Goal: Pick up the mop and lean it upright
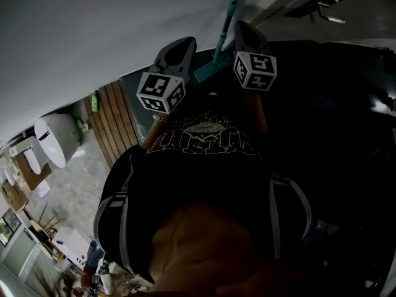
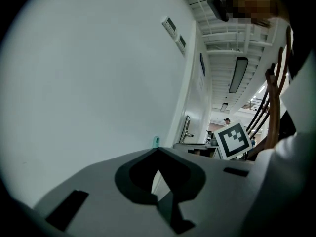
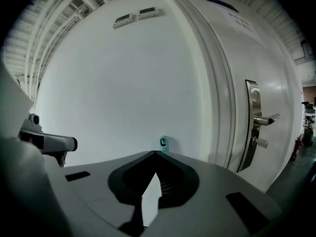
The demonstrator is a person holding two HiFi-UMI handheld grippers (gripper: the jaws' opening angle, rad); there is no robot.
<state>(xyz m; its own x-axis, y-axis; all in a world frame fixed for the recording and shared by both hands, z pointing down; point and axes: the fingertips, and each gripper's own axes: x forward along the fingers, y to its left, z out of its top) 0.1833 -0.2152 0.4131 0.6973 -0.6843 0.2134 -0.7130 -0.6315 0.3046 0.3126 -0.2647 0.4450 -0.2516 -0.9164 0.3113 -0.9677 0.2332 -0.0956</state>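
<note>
The mop's teal handle [image 1: 225, 25] stands against the white wall [image 1: 93, 30], between my two grippers in the head view. Its wider teal fitting [image 1: 207, 73] shows lower down, between the marker cubes. My left gripper [image 1: 184, 43] is just left of the handle, with its jaws meeting at the tips. My right gripper [image 1: 245, 28] is just right of it, jaws also together with nothing between them. In each gripper view the handle's teal end [image 2: 156, 141] [image 3: 163, 142] peeks just beyond the closed tips of the left gripper [image 2: 157, 150] and the right gripper [image 3: 156, 152].
A white door with a metal lever handle [image 3: 259, 120] is right of the mop. Wooden floor slats [image 1: 114, 119], a white appliance [image 1: 52, 138] and boxes lie at the lower left. A person [image 2: 226, 121] stands far down the hall. My torso fills the head view's middle.
</note>
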